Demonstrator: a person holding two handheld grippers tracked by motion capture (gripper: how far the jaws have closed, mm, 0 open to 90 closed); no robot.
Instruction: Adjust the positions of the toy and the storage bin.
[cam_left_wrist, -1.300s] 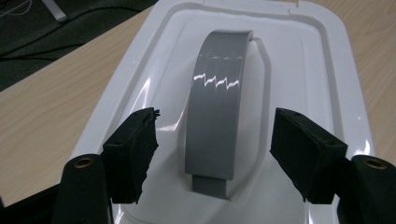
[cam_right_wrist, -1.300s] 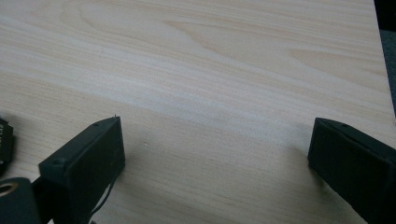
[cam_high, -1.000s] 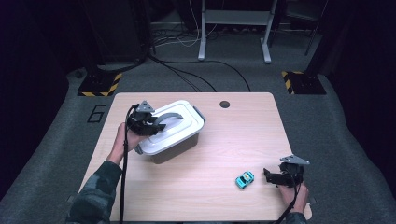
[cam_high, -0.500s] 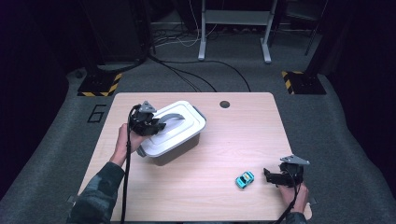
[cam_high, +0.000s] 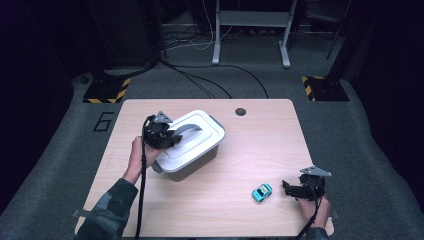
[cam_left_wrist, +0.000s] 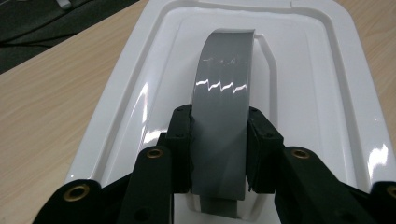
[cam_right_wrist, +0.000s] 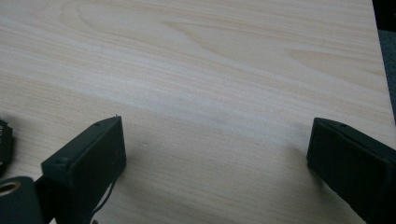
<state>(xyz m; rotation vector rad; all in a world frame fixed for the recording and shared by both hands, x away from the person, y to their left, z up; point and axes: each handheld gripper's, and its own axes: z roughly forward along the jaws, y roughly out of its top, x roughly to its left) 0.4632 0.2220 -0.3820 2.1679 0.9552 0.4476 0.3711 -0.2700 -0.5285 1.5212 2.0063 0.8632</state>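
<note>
The white lidded box (cam_high: 192, 147) sits on the left half of my worktop (cam_high: 260, 145), set at an angle to its edges, its lid on, so I cannot tell what is inside. My left claw (cam_high: 172, 139) is at the box's near-left end, pointing across the lid, my left hand (cam_high: 140, 155) behind it with the forearm coming in from the bottom edge. In the left claw view the two black jaws press on either side of the grey handle (cam_left_wrist: 223, 112), a glossy arched strap that runs along the middle of the white lid (cam_left_wrist: 322, 93); the claw has just closed on it. The lid has a raised rim and a sunken centre, shiny with highlights.

My right claw (cam_high: 290, 189) lies low at the near-right corner of the worktop, jaws spread wide over bare wood, holding nothing. A small turquoise toy car (cam_high: 261, 192) stands just left of it, apart from the jaws.
</note>
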